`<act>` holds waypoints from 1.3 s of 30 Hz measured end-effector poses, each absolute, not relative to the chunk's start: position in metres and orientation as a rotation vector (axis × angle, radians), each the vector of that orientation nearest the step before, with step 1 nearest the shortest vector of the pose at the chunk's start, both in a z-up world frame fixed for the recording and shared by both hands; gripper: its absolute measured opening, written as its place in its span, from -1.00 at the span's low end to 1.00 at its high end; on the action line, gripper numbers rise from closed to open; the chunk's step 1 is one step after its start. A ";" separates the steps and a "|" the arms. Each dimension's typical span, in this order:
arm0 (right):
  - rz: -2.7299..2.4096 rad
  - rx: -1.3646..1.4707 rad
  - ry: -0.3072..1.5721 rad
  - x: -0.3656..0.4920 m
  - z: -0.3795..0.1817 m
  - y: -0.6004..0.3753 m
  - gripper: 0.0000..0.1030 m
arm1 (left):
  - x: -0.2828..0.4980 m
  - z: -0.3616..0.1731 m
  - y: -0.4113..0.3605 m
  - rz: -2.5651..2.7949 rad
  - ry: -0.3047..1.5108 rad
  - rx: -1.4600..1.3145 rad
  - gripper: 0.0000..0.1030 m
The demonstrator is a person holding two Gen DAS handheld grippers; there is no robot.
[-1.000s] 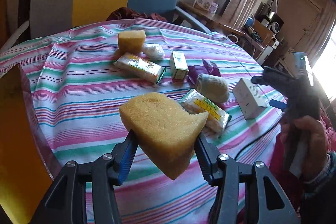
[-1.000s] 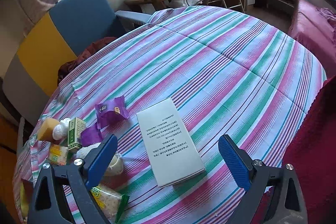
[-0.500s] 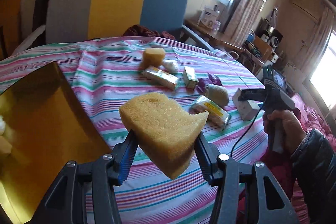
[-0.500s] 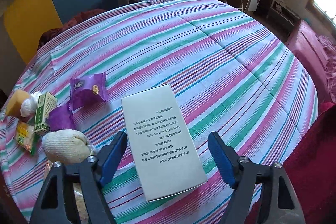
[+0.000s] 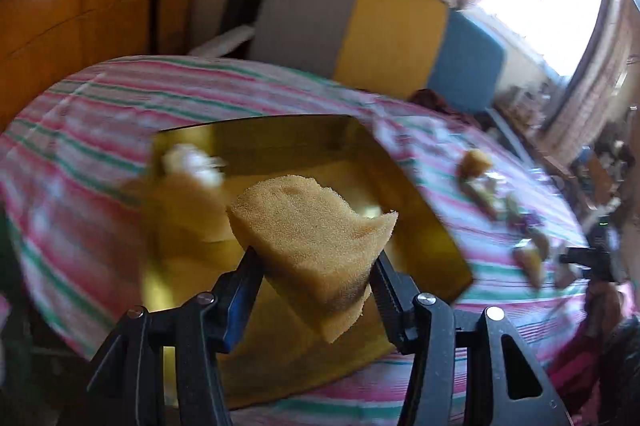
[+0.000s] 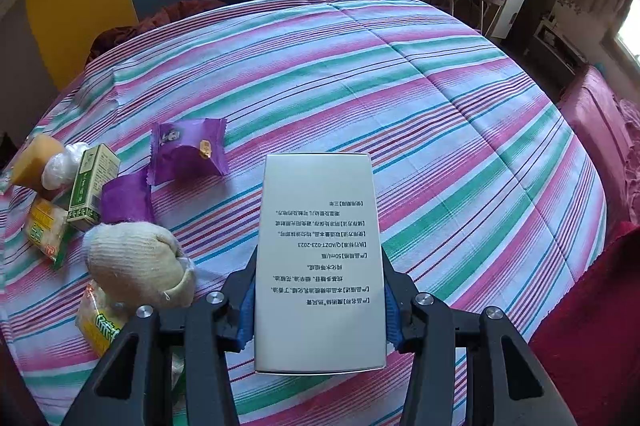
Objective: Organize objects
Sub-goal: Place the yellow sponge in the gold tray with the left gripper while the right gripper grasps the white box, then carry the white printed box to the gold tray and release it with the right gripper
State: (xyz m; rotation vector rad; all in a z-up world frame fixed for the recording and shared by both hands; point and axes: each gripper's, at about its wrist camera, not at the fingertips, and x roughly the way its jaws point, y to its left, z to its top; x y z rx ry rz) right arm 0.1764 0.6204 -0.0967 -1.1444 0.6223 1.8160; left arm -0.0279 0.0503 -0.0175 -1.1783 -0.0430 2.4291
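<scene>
I see left gripper [image 5: 316,278] fingers clenched on yellow sponge [image 5: 312,226], over gold box [image 5: 420,206] | right gripper [image 6: 318,310] fingers closing against white carton [image 6: 318,250], flat on desk [image 6: 440,106], between them

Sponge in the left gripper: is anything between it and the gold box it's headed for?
Nothing visible blocks it. The sponge, clamped in the left gripper, hangs over the open gold box. Inside, a white item and what looks like another sponge sit toward the far-left corner, blurred; the near floor looks free.
</scene>
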 end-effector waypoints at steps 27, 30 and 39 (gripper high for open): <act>1.854 -1.124 0.610 0.174 -0.094 0.617 -0.03 | -0.083 -0.073 0.040 2.504 0.140 -1.404 0.27; 1.857 -1.127 0.612 0.174 -0.094 0.617 -0.03 | -0.079 -0.069 0.034 2.518 0.124 -1.397 0.35; 1.864 -1.100 0.593 0.175 -0.089 0.616 -0.03 | -0.058 -0.046 0.022 2.608 0.046 -1.320 0.35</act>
